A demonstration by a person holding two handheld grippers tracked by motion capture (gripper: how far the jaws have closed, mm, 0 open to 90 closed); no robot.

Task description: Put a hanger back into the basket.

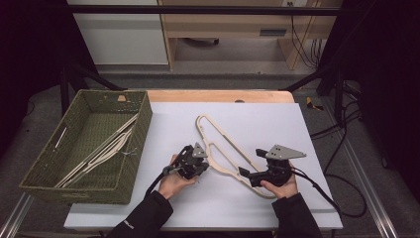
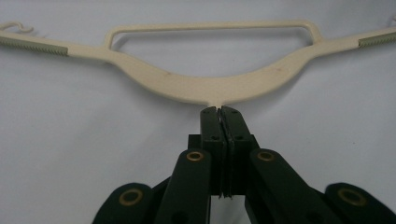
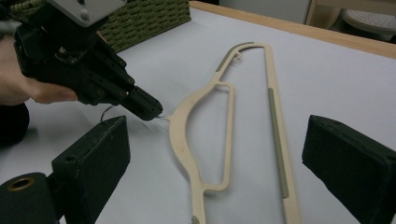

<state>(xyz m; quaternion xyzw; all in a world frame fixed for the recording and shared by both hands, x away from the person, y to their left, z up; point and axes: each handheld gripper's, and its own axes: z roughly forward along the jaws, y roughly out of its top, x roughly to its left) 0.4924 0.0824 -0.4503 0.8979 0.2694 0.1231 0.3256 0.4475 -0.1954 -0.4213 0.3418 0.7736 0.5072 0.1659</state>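
Cream clothes hanger [image 1: 225, 151] flat on the white desk [image 1: 297, 129], left gripper [image 2: 218, 112] fingers clenched on its metal hook at the neck, right gripper [image 3: 212, 154] fingers spread wide, straddling the hanger's end without contact

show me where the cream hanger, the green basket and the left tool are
cream hanger [image 2: 205, 88]: left gripper view, middle of its curved body.
green basket [image 1: 132, 163]: high view, right wall.
left tool [image 3: 156, 112]: right gripper view, its closed tips.

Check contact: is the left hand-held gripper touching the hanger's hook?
Touching. The left gripper view shows the left hand-held gripper with its jaws shut on the thin metal hook stem where it leaves the cream hanger; the right gripper view agrees.
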